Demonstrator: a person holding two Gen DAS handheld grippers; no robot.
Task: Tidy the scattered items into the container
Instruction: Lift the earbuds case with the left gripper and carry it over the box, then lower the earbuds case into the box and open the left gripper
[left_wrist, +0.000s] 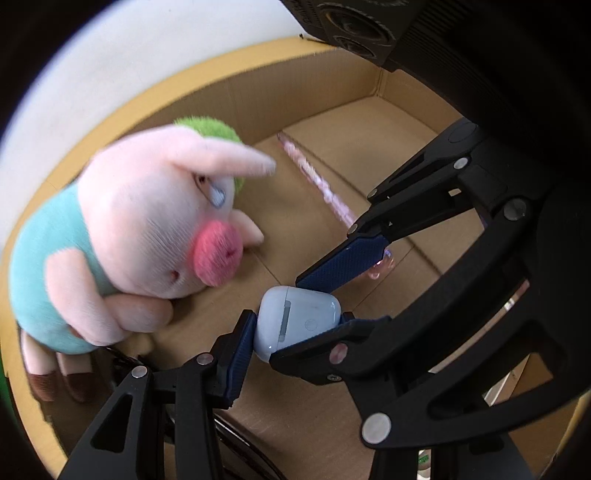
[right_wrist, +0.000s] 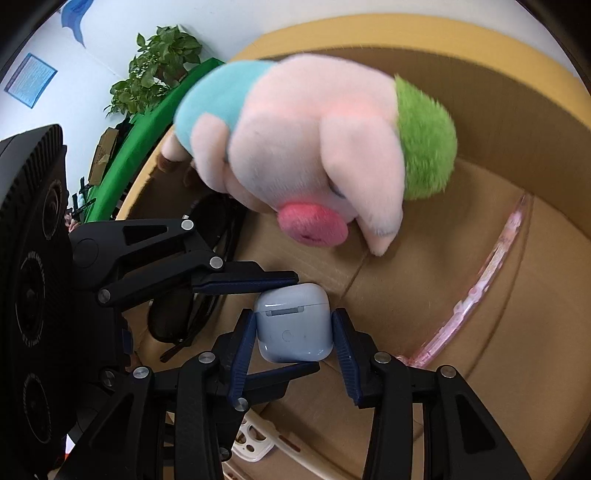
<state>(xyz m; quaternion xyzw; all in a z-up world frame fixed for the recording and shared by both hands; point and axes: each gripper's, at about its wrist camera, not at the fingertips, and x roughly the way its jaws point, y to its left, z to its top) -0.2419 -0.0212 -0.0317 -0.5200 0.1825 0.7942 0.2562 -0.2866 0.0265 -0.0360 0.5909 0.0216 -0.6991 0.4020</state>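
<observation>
A white earbuds case (left_wrist: 295, 317) (right_wrist: 291, 332) hangs just above the floor of the cardboard box (left_wrist: 332, 81) (right_wrist: 480, 66). Both grippers are shut on it. In the right wrist view my right gripper (right_wrist: 293, 345) clamps its two sides, and my left gripper (right_wrist: 295, 325) reaches in from the left, pressing its top and bottom. In the left wrist view my left gripper (left_wrist: 291, 332) shows one blue pad against the case. Its other finger is hidden behind my right gripper (left_wrist: 327, 299), which enters from the upper right.
A plush pig (left_wrist: 147, 229) (right_wrist: 303, 147) in a teal shirt and green hat lies in the box beside the case. A pink clear stick (left_wrist: 317, 177) (right_wrist: 491, 266), dark sunglasses (right_wrist: 173, 317) and a cream phone case (right_wrist: 251, 439) also lie on the box floor.
</observation>
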